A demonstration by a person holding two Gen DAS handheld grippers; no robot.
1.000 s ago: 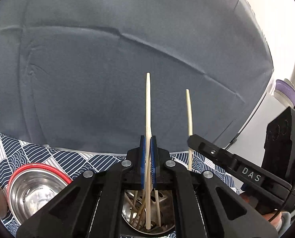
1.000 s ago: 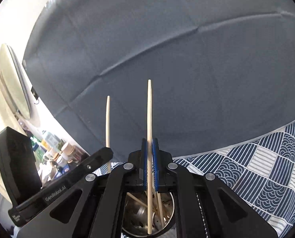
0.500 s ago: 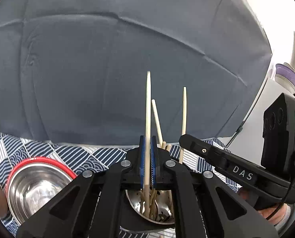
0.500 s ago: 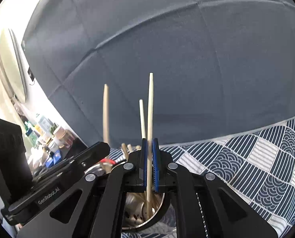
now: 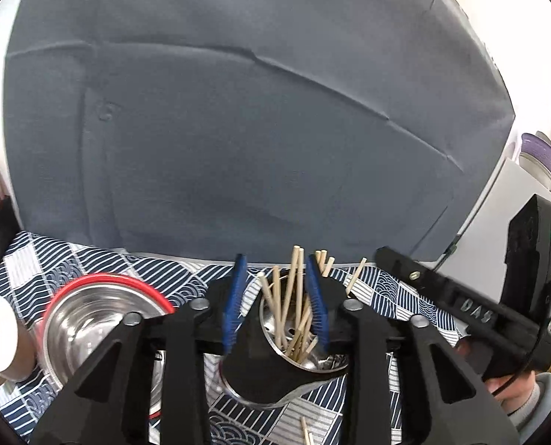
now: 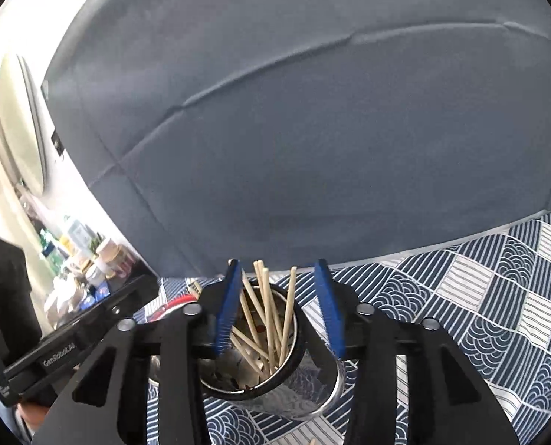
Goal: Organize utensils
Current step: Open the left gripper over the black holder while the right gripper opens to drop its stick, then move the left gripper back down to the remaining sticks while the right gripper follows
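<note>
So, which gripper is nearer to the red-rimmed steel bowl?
Left. The left gripper, jaws opening around loose chopsticks, hangs over the cup right beside the bowl; the right gripper, opening likewise, is on the cup's far side from the bowl.

Bunch of pale wooden chopsticks (image 6: 271, 319) standing crisscrossed, leaning every which way, inside the shiny steel cup (image 6: 312, 382).

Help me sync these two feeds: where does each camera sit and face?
Left wrist: on the left hand-held gripper, facing the metal cup of chopsticks; its jaws are opening.
Right wrist: on the right hand-held gripper, above the same cup; jaws opening.
Shared: cup, patterned cloth, grey backdrop.
</note>
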